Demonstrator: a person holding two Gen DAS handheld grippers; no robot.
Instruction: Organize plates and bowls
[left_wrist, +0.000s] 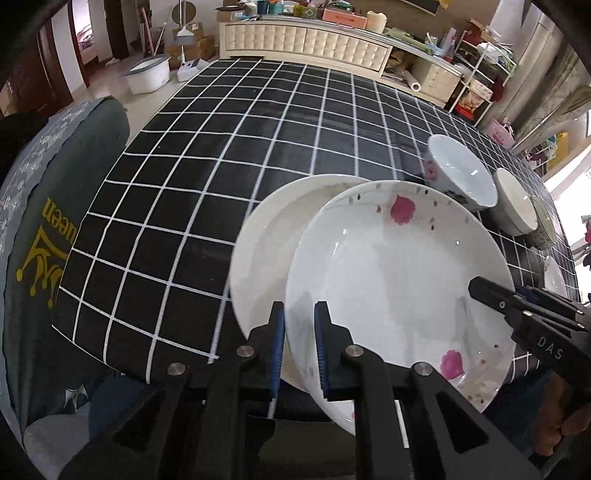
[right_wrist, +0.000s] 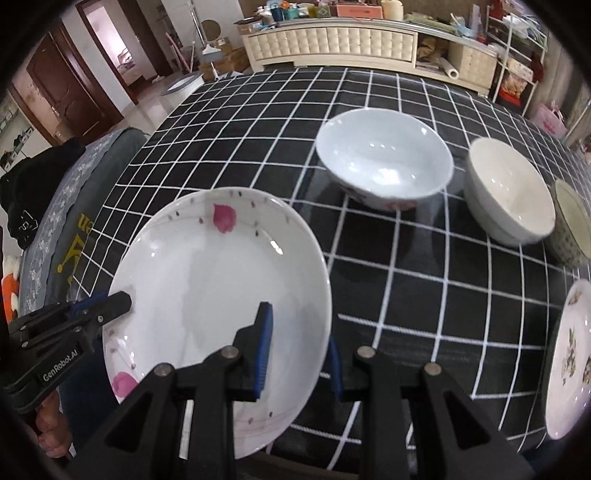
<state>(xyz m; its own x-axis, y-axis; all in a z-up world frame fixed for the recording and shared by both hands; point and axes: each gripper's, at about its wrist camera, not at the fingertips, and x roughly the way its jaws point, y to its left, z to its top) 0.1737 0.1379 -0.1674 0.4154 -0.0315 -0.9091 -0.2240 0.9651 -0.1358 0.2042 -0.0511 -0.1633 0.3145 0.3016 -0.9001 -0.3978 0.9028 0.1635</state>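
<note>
Two hand-held grippers carried one flowered plate over the checked counter.

From the left, the left hand-held gripper pinched the near rim of the white, pink-flowered ceramic plate, tilted above a plain white plate, probably for stacking. The right hand-held gripper clamped its opposite rim, steadying it. Three bowls waited further right.

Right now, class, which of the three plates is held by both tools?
The pink-flowered plate, clamped at its rim by the left tool and right tool; the plain plate lies beneath, another apart.
</note>
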